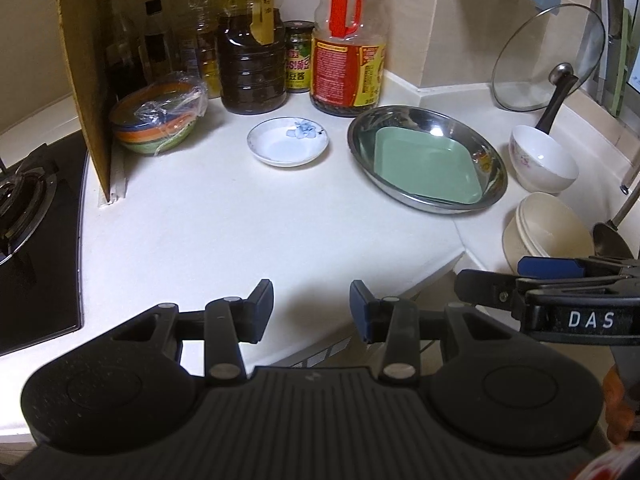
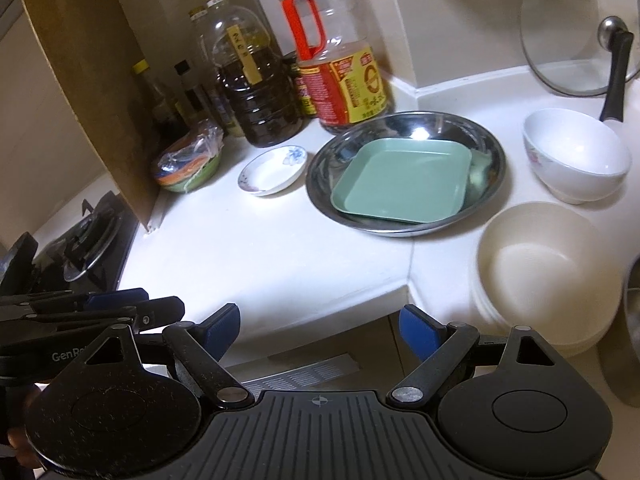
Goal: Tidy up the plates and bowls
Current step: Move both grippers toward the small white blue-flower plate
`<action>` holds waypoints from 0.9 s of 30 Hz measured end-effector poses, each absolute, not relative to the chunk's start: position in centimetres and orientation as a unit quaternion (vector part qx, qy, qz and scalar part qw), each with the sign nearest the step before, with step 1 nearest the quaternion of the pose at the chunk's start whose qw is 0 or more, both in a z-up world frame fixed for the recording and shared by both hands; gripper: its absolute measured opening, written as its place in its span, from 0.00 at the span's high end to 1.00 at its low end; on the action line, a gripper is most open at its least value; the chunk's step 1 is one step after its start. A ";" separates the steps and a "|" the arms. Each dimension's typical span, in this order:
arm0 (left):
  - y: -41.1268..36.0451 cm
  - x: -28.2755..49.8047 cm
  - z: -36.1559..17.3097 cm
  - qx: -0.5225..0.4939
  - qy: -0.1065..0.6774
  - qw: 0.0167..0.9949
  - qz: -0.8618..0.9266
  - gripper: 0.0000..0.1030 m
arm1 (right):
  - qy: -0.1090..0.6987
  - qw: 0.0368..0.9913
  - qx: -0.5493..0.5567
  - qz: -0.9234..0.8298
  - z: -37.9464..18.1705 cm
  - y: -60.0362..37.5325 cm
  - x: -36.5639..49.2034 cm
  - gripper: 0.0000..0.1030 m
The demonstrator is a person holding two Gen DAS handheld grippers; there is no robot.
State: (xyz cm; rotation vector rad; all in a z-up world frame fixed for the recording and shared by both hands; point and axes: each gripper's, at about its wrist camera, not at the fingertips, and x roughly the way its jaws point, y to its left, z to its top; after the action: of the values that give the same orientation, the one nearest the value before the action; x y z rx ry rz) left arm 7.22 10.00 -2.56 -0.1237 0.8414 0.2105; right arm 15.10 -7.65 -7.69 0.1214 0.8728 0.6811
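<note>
A green square plate [image 1: 428, 168] [image 2: 402, 180] lies inside a round steel dish [image 1: 424, 124] [image 2: 404, 124] at the back of the white counter. Left of it sits a small white saucer [image 1: 287, 142] [image 2: 272, 176] with a blue flower. To the right stand a white floral bowl [image 1: 544, 164] [image 2: 576, 156] and a stack of cream bowls [image 1: 548, 232] [image 2: 548, 276]. My left gripper [image 1: 311, 312] hangs open over the counter's front edge, with nothing between its fingers. My right gripper [image 2: 320, 332] is open wider, also free of anything, just left of the cream bowls.
Oil and sauce bottles [image 1: 348, 40] [image 2: 340, 60] line the back wall. A striped bowl under plastic wrap [image 1: 158, 120] [image 2: 188, 164] sits by a cardboard panel [image 1: 86, 60], with a gas hob [image 1: 28, 208] beyond it. A glass lid [image 1: 548, 60] leans at the right, above a ladle [image 1: 612, 236].
</note>
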 end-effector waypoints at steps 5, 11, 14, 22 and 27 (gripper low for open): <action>11.3 7.6 -2.7 -0.066 0.409 0.903 0.115 0.63 | 0.416 0.846 0.052 0.329 -7.9 -6.3 15.6 0.16; 13.3 8.7 -2.9 -0.072 0.409 0.901 0.129 0.63 | 0.409 0.849 0.043 0.333 -8.0 -4.4 16.8 0.20; 14.4 9.5 -3.1 -0.074 0.408 0.900 0.135 0.63 | 0.408 0.847 0.045 0.338 -8.2 -3.3 17.6 0.26; 17.5 12.5 -3.3 -0.078 0.397 0.903 0.143 0.63 | 0.392 0.852 0.037 0.346 -8.1 0.0 20.8 0.41; 18.8 14.9 -3.4 -0.078 0.388 0.908 0.140 0.64 | 0.375 0.859 0.027 0.347 -8.0 2.0 23.2 0.50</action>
State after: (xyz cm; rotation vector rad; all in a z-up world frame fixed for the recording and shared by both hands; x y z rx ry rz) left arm 14.92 18.81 -3.41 -0.1602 0.7999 0.2884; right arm 23.20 2.02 -8.01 0.0566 0.7875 0.7278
